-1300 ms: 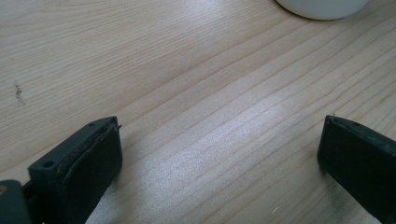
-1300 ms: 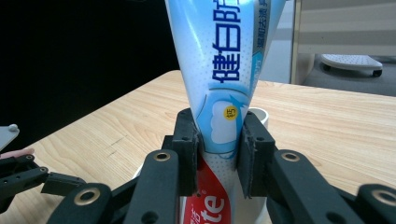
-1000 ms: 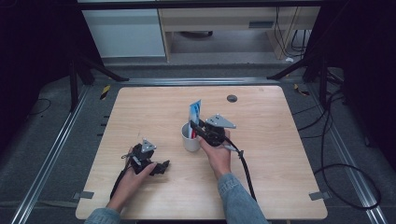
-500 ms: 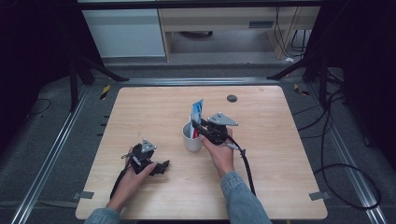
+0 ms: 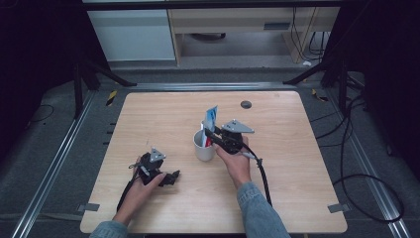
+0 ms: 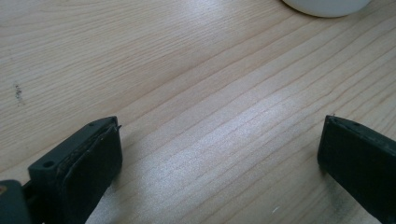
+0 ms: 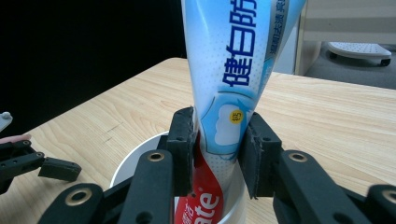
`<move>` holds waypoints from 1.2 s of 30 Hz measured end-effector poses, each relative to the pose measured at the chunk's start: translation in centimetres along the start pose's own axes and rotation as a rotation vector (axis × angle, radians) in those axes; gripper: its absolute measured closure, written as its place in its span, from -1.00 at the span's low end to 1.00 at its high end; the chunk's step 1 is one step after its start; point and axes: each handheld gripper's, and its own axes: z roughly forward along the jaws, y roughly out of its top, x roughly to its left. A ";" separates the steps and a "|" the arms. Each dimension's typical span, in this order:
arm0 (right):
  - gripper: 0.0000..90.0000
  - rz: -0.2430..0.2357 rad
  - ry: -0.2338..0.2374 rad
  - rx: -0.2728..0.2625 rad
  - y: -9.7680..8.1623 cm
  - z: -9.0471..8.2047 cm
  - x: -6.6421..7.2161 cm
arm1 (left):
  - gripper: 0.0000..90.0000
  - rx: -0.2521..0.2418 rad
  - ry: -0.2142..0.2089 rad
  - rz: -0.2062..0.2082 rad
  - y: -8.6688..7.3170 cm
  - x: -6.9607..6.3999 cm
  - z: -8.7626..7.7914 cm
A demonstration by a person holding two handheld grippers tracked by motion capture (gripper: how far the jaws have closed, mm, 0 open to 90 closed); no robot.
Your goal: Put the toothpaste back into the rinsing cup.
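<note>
A white cup [image 5: 203, 148] stands near the middle of the wooden table [image 5: 297, 163]. A blue, white and red toothpaste tube [image 5: 210, 119] stands upright in it, its red end down in the cup [image 7: 135, 161]. My right gripper [image 5: 208, 133] reaches in from the right, just above the rim. It is shut on the toothpaste tube [image 7: 233, 70], with the right gripper [image 7: 217, 135] pressing a pad against each side. My left gripper [image 5: 169, 177] lies low on the table at the front left. The left gripper [image 6: 219, 140] is open over bare wood, and the cup's base [image 6: 327, 4] lies ahead of it.
A small dark round disc [image 5: 246, 104] sits on the table near the far edge. The right gripper's black cable [image 5: 262, 173] trails back along the forearm. Metal rails and dark floor surround the table; a white cabinet [image 5: 133, 34] stands beyond it.
Almost nothing has moved. My right gripper and the tube have drifted very slightly to the right; my left gripper stays where it was.
</note>
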 end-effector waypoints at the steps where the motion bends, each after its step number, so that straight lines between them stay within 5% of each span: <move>1: 0.50 0.000 0.000 0.000 0.0 0.0 0.0 | -1.00 0.000 0.000 0.000 0.0 0.0 0.0; 36: 0.33 0.026 -0.008 0.011 -0.1 -0.1 -0.4 | -1.00 0.000 0.000 0.000 0.0 0.0 0.0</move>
